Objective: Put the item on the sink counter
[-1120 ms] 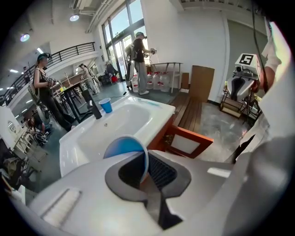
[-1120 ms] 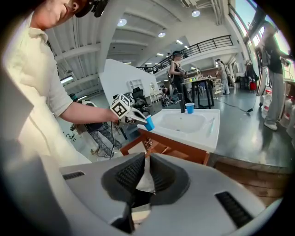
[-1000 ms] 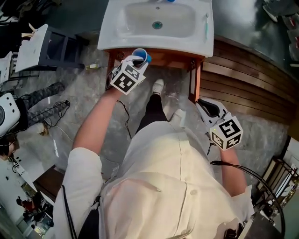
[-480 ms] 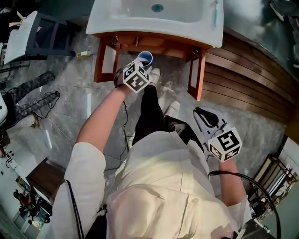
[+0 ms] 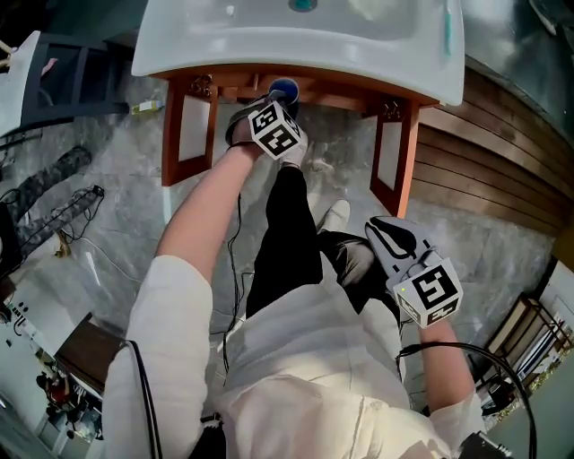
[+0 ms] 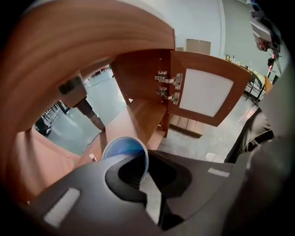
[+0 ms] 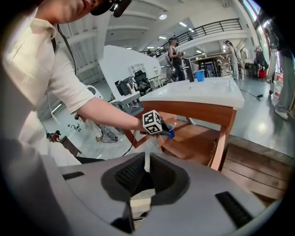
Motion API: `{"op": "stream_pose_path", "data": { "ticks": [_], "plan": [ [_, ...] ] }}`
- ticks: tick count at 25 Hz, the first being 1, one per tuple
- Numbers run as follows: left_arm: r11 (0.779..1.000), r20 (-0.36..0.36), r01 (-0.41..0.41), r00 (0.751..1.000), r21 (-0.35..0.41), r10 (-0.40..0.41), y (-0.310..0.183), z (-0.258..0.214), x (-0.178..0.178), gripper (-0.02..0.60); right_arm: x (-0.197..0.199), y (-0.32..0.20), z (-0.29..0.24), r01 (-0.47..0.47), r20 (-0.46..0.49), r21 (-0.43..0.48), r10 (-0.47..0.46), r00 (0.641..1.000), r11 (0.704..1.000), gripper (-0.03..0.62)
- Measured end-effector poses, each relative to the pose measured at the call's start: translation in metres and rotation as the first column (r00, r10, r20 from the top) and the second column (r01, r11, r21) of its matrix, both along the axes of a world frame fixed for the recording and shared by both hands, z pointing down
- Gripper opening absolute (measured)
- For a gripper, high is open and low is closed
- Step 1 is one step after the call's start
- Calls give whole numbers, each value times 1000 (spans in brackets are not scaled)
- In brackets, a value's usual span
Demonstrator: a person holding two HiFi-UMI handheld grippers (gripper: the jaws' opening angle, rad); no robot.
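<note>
support: white sink counter point(image 5: 170, 56) on wooden cabinet point(image 5: 359, 96), doors open | on counter: teal stick, perhaps a toothbrush point(image 5: 447, 27) | floor point(image 5: 134, 179): black cables point(image 5: 76, 199)

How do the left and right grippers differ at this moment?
The left gripper is shut on the rim of a blue cup; the right gripper is shut on nothing. The left gripper reaches into the open cabinet under the sink; the right gripper hangs beside the person's leg. Each bears a marker cube.
</note>
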State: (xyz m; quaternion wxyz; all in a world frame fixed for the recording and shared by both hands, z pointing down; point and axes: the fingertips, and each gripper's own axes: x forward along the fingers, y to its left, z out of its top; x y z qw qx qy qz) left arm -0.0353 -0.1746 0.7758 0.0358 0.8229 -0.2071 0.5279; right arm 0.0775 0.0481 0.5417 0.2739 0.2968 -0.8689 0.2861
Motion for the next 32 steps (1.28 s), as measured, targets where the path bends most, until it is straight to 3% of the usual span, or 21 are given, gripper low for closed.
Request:
{"op": "stream_pose_path", "data": {
  "ticks": [7, 14, 26, 32],
  "plan": [
    [999, 29, -32, 999, 44, 31, -54, 44, 3, 20, -13, -22, 34, -6, 7, -26, 6, 1000, 1000, 32],
    [997, 30, -60, 998, 52, 59, -75, 64, 10, 21, -12, -35, 53, -10, -12, -50, 9, 1000, 999, 32],
    [994, 82, -97, 992, 49, 92, -72, 88, 5, 29, -7, -35, 62, -23, -10, -70, 23, 1000, 997, 32],
    [993, 90, -95, 992, 72, 89, -76, 80, 2, 90, -5, -32, 60, -29, -9, -58, 28, 1000, 998, 32]
  ]
}}
